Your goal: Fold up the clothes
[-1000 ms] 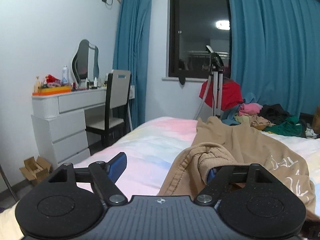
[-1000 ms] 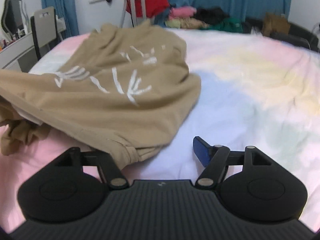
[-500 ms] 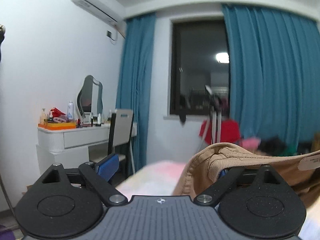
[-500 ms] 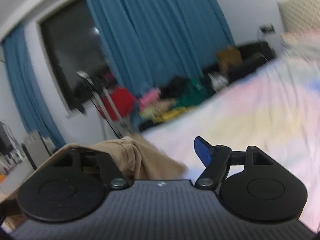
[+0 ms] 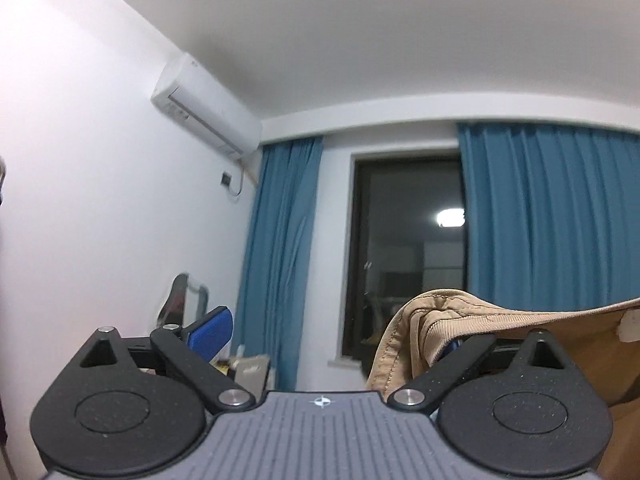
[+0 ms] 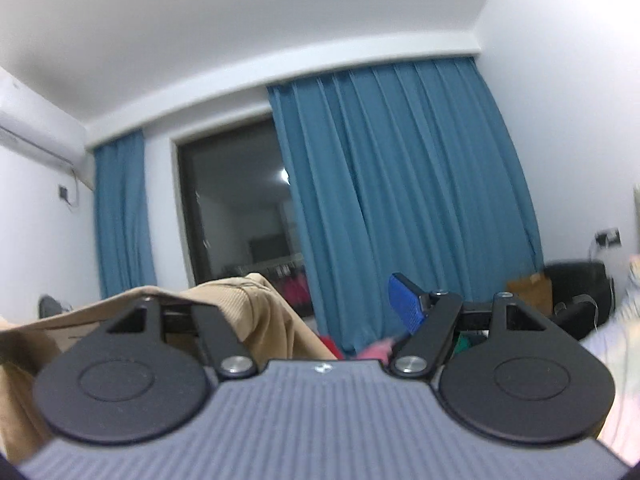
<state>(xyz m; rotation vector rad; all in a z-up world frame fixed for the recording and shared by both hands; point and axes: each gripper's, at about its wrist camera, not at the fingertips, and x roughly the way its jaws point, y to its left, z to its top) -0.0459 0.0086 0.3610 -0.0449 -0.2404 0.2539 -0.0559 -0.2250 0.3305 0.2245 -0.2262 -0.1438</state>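
Observation:
A tan sweatshirt (image 5: pixel 500 320) hangs in the air between my two grippers. In the left wrist view its ribbed hem is draped over my right finger, and the left gripper (image 5: pixel 332 332) has its jaws spread wide, the blue left pad (image 5: pixel 212 330) bare. In the right wrist view the tan sweatshirt (image 6: pixel 248 312) is draped over my left finger, and the right gripper (image 6: pixel 320 308) also has its jaws spread wide, the blue right pad (image 6: pixel 406 306) bare. Both grippers point up toward the window and ceiling. The bed is hidden.
A dark window (image 5: pixel 404 256) with blue curtains (image 6: pixel 400 200) is ahead. An air conditioner (image 5: pixel 204 108) hangs on the left wall. A mirror (image 5: pixel 180 300) and dresser items show low at the left. A black chair (image 6: pixel 576 288) stands at the right.
Both grippers have lifted and tilted upward, raising the sweatshirt off the bed. The bed and clothes pile have dropped out of view. The jaws stayed spread with cloth hooked on one finger each.

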